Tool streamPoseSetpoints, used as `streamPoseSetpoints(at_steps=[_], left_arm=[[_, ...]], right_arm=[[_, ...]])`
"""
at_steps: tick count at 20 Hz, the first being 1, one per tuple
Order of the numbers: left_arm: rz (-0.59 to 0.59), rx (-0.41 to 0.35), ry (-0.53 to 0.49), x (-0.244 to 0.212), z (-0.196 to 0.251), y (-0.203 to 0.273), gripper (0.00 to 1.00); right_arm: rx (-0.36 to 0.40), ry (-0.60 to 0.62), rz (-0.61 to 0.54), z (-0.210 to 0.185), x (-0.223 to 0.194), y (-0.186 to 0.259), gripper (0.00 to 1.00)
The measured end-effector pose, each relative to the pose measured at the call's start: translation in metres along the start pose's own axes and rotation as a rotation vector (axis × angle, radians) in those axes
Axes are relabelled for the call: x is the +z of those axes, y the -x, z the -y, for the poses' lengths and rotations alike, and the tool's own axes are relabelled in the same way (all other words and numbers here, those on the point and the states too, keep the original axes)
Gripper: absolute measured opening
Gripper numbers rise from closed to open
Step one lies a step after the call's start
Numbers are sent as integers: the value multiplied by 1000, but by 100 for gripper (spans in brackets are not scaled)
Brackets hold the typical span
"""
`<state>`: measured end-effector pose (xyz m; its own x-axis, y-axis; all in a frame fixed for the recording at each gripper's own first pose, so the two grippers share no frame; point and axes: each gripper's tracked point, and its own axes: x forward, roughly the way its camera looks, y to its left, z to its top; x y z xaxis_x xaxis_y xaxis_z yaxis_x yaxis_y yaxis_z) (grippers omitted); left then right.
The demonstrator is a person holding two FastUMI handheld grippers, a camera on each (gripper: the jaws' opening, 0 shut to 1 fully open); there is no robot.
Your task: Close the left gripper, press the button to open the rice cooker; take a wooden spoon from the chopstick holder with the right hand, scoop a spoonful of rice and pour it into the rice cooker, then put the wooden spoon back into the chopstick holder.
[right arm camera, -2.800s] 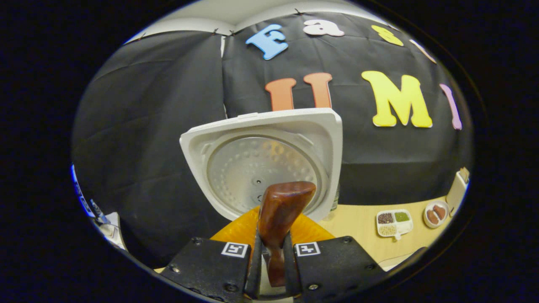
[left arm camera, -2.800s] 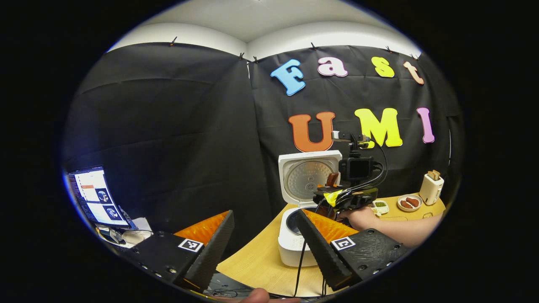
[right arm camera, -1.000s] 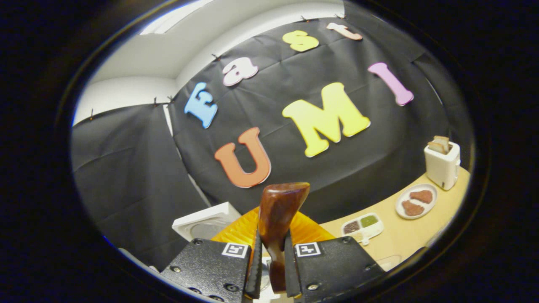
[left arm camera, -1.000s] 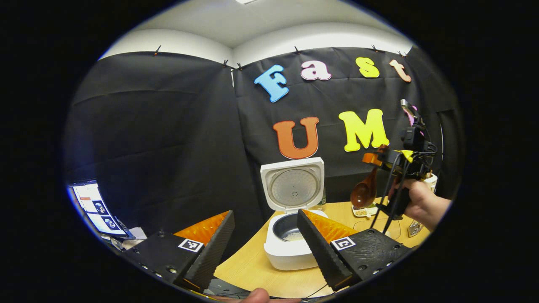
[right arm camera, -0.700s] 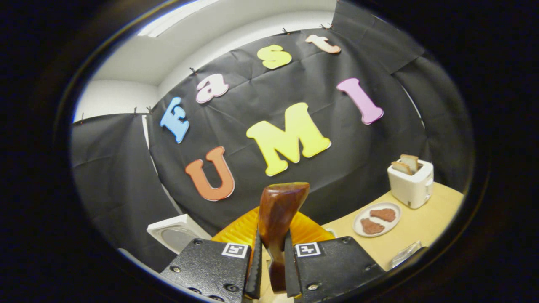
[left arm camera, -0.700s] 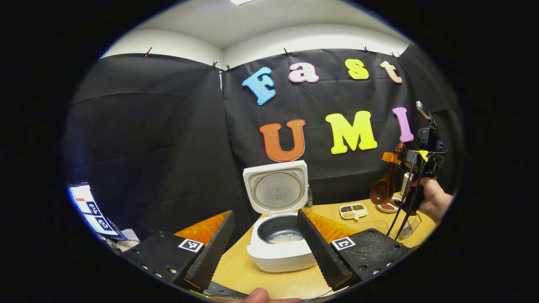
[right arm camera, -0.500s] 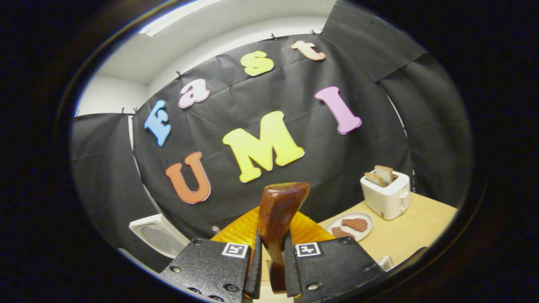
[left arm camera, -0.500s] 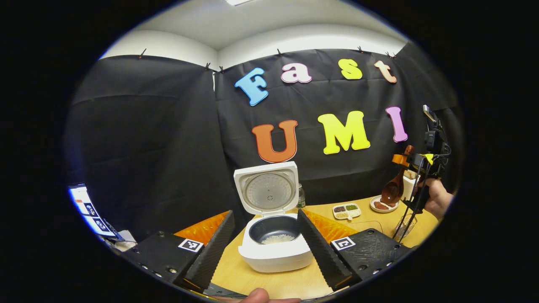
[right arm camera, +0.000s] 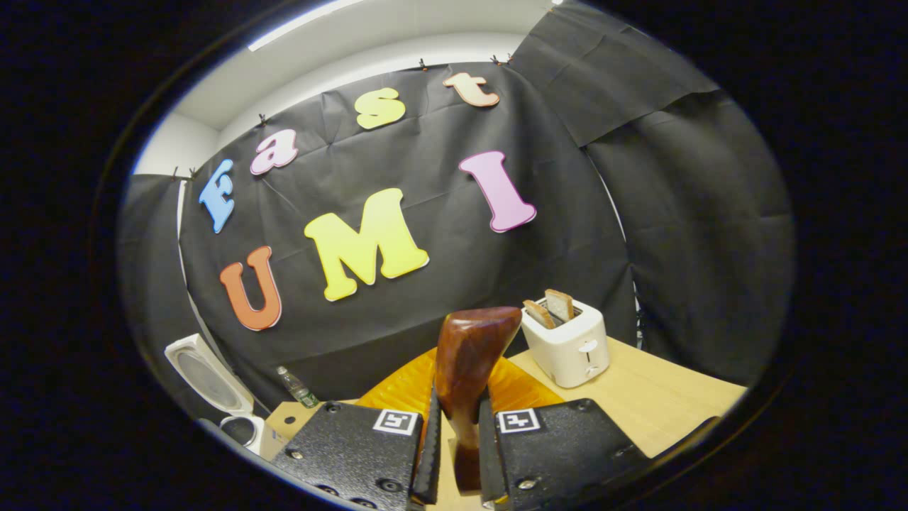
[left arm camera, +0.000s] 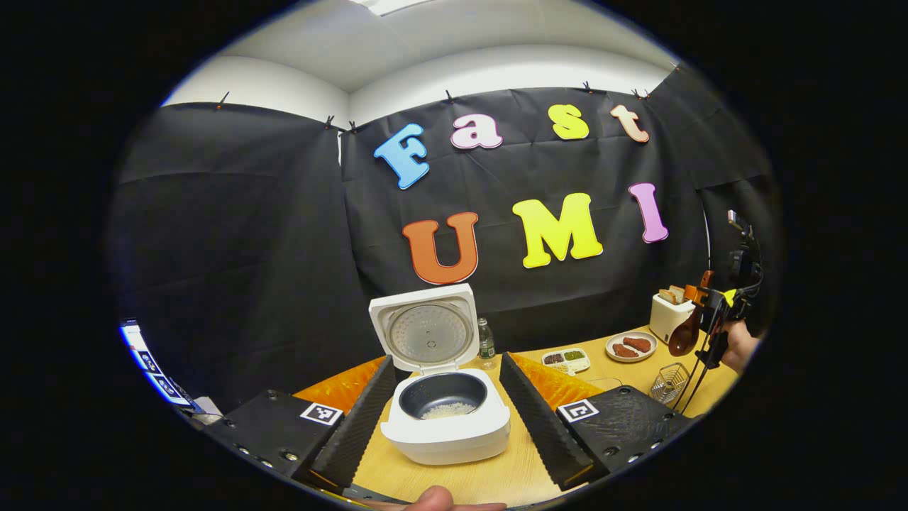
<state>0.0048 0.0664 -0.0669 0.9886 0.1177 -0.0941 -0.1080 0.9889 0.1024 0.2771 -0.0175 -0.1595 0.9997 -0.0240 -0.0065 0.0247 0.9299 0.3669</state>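
In the right gripper view, the right gripper [right arm camera: 460,454] at bottom centre was clamped on the wooden spoon [right arm camera: 468,369], both fingers pressing its handle. Behind it stood a toaster [right arm camera: 567,344] on the table [right arm camera: 674,404], right of centre.

In the left gripper view, the left gripper [left arm camera: 445,419] sat at the bottom with its jaws spread wide. Between its fingers showed the rice cooker [left arm camera: 447,426], lid raised, rice in the pot. At the far right edge, the spoon's bowl hung above the wire chopstick holder [left arm camera: 668,383].
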Motion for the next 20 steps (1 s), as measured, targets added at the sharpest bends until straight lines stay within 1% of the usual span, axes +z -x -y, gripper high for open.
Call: streamPoseSetpoints(at_steps=[2, 5, 7, 9, 12, 14, 16, 17, 18, 20], left_arm=[[0, -7, -2, 2, 4, 0, 95], [0, -11, -10, 2, 8, -1, 95], [3, -11, -19, 4, 10, -1, 95], [3, -16, -22, 3, 12, -1, 95], [6, -17, -26, 4, 14, 0, 95], [6, -18, -31, 4, 17, -3, 94], [3, -17, -34, 4, 17, -2, 95], [6, -17, -33, 5, 17, -4, 94], [6, -17, -32, 6, 18, -4, 95], [9, -17, -34, 8, 18, -4, 95]], right_arm=[[-11, 12, -24, 12, -20, -2, 28], [-34, -11, -80, 26, -51, -6, 28], [-52, 9, -101, 34, -71, -11, 28], [-52, 31, -132, 37, -90, -13, 28], [-83, -2, -184, 52, -117, -14, 28], [-98, -2, -217, 61, -135, -13, 28], [-116, 39, -232, 69, -144, -10, 28], [-120, 41, -242, 71, -145, -9, 24], [-130, 44, -244, 75, -144, -9, 28], [-135, 35, -255, 78, -145, -9, 28]])
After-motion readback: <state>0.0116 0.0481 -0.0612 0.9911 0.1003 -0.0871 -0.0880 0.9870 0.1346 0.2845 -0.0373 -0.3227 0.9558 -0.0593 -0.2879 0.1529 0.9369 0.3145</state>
